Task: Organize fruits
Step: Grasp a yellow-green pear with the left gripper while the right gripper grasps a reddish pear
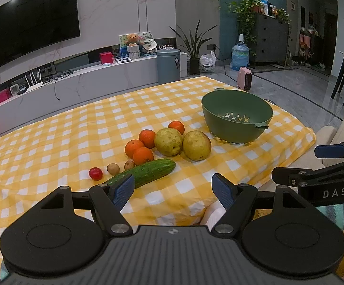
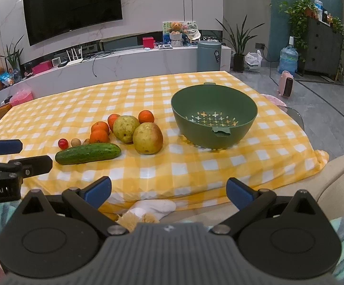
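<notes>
Both tools hover at the near table edge with nothing between their pads: the left gripper point(image 1: 173, 190) has its jaws spread wide, and the right gripper point(image 2: 169, 190) likewise. The fruit sits bunched on the yellow checked cloth point(image 2: 195, 166): two pears point(image 2: 147, 138), four oranges point(image 2: 98, 136), a cucumber point(image 2: 88, 153), a cherry tomato point(image 2: 63, 143) (plus two small brown fruits, perhaps longans). The green colander point(image 2: 213, 121) stands empty to their right. Risks: the pears touch, so grabbing one may roll the other; the loose cloth could bunch; small round pieces may squirt away.
</notes>
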### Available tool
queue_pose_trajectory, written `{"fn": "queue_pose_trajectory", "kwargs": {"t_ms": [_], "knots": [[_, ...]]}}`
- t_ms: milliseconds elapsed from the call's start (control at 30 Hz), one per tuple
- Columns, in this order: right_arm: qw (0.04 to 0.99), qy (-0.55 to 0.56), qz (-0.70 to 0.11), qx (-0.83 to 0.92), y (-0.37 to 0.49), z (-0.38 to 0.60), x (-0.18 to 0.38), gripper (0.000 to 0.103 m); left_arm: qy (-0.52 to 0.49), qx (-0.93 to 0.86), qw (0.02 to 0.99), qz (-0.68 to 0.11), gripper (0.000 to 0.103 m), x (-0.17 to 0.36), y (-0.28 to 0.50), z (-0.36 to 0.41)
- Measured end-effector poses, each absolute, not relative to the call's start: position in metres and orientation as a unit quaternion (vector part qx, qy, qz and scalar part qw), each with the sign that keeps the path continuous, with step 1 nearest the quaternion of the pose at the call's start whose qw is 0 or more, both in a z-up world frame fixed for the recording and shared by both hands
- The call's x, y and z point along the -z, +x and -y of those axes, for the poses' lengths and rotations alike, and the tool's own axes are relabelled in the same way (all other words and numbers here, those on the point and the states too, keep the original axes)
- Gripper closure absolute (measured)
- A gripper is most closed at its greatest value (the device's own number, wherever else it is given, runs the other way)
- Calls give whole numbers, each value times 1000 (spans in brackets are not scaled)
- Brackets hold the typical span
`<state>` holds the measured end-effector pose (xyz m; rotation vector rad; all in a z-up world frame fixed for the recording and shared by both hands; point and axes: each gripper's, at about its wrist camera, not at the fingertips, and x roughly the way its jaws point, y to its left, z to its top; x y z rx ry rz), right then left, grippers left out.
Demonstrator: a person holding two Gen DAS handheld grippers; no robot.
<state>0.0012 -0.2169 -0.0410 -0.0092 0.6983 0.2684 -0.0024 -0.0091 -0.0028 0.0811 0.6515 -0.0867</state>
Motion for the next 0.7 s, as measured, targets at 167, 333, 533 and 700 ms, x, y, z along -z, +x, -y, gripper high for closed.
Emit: {"fn": "queue_pose_trajectory", "kwargs": {"t_ms": [167, 333, 533, 700], "knots": [[927, -6, -348, -142, 6, 215, 45, 4, 39, 46, 944, -325, 16, 0, 2, 10], [937, -3, -311, -157, 11, 217, 46, 4, 39, 38, 947, -316, 16, -5, 5, 5], [944, 4, -278, -177, 21, 214, 52, 4, 25, 34, 948, -314, 15, -3, 14, -4], [932, -1, -294, -210, 43, 201, 60, 4, 2, 26, 945, -327, 24, -1, 35, -12]]}}
